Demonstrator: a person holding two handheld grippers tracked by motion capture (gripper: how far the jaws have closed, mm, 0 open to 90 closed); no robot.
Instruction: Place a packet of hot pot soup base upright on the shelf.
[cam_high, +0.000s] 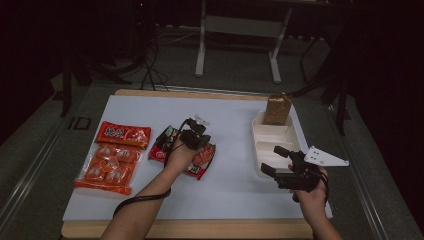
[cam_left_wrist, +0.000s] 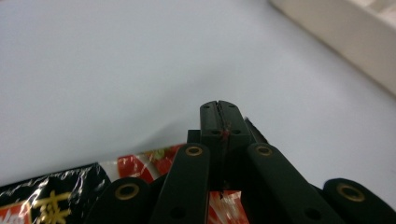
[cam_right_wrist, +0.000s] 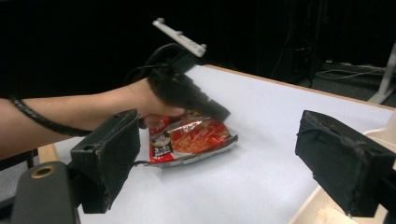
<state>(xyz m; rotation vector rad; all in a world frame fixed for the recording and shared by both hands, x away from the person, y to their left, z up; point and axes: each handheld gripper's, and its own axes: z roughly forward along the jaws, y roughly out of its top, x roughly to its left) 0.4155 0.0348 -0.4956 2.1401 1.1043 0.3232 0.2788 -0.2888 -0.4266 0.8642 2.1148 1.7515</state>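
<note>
A red snack packet (cam_high: 202, 159) lies mid-mat. My left gripper (cam_high: 204, 144) is shut on its edge; in the left gripper view the jaws (cam_left_wrist: 219, 105) meet with a thin red sliver between them, and the packet (cam_left_wrist: 135, 168) spreads out below. The right gripper view shows the left gripper (cam_right_wrist: 223, 113) pinching the packet (cam_right_wrist: 201, 137), whose gripped end rides slightly off the mat. My right gripper (cam_high: 271, 159) stands open at the near left corner of a white compartment tray (cam_high: 256, 131), with nothing between its pads (cam_right_wrist: 112, 158).
A brown bag (cam_high: 277, 109) stands in the tray's far compartment. Two orange-red packets (cam_high: 122, 134) (cam_high: 107, 167) lie at the mat's left. The tray's wall (cam_left_wrist: 341, 32) is off to the left gripper's right. The wooden table edge runs along the front.
</note>
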